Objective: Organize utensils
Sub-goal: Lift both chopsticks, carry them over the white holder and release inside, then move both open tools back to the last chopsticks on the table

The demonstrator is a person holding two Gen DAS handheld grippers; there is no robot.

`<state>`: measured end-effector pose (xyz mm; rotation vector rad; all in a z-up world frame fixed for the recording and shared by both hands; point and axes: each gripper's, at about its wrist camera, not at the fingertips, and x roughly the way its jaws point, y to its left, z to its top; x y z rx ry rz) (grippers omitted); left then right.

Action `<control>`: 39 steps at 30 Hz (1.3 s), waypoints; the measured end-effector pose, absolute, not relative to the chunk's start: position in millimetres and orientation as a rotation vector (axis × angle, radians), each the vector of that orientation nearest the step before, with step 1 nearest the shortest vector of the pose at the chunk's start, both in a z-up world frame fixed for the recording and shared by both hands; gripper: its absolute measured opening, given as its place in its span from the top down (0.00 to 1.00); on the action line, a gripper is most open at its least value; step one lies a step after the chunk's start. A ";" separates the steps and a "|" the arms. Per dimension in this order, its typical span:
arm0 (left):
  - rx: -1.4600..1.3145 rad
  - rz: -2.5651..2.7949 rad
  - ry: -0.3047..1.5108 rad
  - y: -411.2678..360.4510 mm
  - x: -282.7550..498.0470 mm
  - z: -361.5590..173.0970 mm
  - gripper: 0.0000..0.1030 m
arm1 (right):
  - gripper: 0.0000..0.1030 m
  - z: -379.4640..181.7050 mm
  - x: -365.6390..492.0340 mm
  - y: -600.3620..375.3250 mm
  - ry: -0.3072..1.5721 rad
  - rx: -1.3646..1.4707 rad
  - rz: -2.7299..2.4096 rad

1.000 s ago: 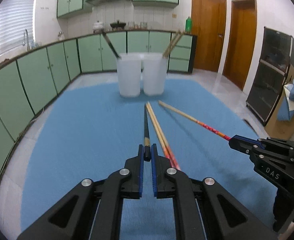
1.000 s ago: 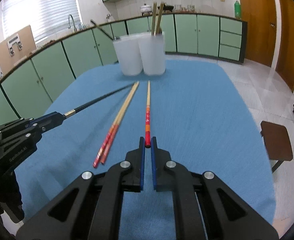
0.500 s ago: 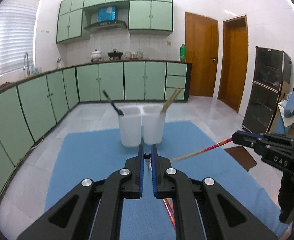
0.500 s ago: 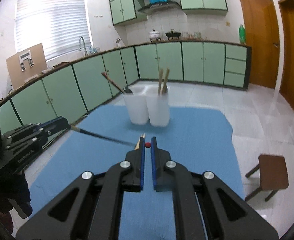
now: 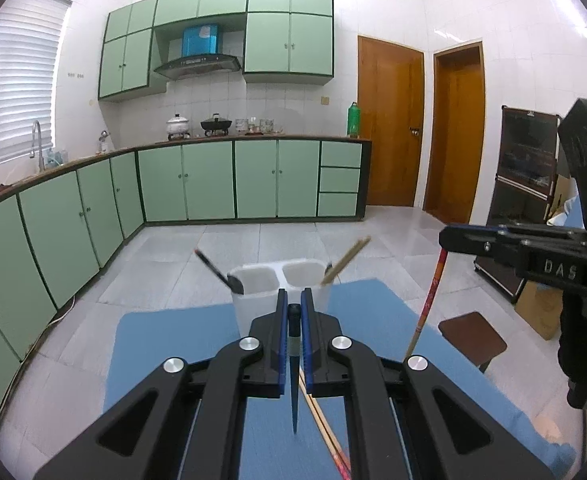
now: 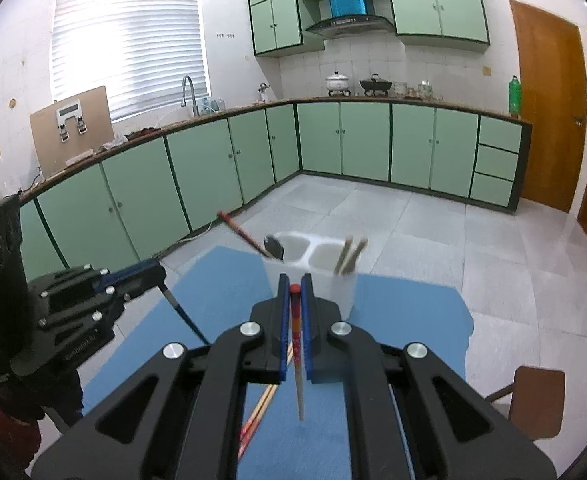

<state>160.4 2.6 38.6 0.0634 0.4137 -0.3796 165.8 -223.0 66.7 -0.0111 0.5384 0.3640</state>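
My left gripper (image 5: 292, 309) is shut on a black chopstick (image 5: 294, 380) that hangs point down above the blue mat (image 5: 173, 344). My right gripper (image 6: 294, 292) is shut on a red-ended wooden chopstick (image 6: 298, 364), also hanging point down. Two white cups (image 5: 273, 280) stand joined at the mat's far edge; the left cup holds a dark utensil (image 5: 217, 270), the right cup holds wooden chopsticks (image 5: 345, 260). A pair of wooden chopsticks (image 6: 265, 404) lies on the mat below both grippers. The right gripper (image 5: 505, 246) shows in the left wrist view, the left gripper (image 6: 133, 276) in the right wrist view.
A brown stool (image 5: 471, 338) stands on the floor right of the table. Green kitchen cabinets (image 5: 213, 180) line the far walls. A dark cabinet (image 5: 529, 184) and boxes stand at the right.
Both grippers have lifted their chopsticks off the mat and tilted up; each chopstick now hangs point down instead of lying forward. The cups look closer and lower in both views.
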 end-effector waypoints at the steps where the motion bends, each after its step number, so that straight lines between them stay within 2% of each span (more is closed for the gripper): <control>1: 0.061 -0.381 0.405 2.6 163.5 42.6 0.94 | 0.95 73.0 169.6 -223.2 0.528 -0.012 0.363; 10: 0.065 -0.374 0.240 -9.6 199.1 107.2 0.94 | 0.95 141.9 220.9 -230.1 0.374 0.041 0.355; 15: 0.057 -0.349 0.156 -19.3 224.0 131.8 0.94 | 0.95 158.0 255.8 -239.8 0.302 0.085 0.329; 20: 0.061 -0.317 0.149 -29.5 254.2 126.6 0.94 | 0.95 138.6 295.0 -238.7 0.333 0.085 0.282; 27: 0.022 -0.323 0.289 -27.7 291.4 80.6 0.94 | 0.93 92.3 324.8 -232.2 0.456 0.066 0.261; 28: 0.020 -0.322 0.301 -26.0 291.7 75.7 0.90 | 0.92 89.0 324.2 -231.6 0.463 0.061 0.252; 29: 0.017 -0.324 0.306 -23.8 291.9 74.3 0.83 | 0.86 87.6 322.3 -231.4 0.463 0.054 0.246; 30: 0.013 -0.322 0.308 -20.9 289.3 72.8 0.78 | 0.72 86.8 318.5 -230.6 0.458 0.051 0.239; 32: 0.006 -0.320 0.299 -16.2 282.5 73.3 0.57 | 0.58 89.9 308.6 -232.5 0.433 0.051 0.218; 34: 0.001 -0.316 0.288 -11.1 271.5 74.9 0.45 | 0.51 93.5 296.9 -233.2 0.413 0.045 0.210; 39: 0.020 -0.305 0.263 1.7 241.1 78.9 0.30 | 0.24 98.5 256.5 -240.5 0.344 0.007 0.178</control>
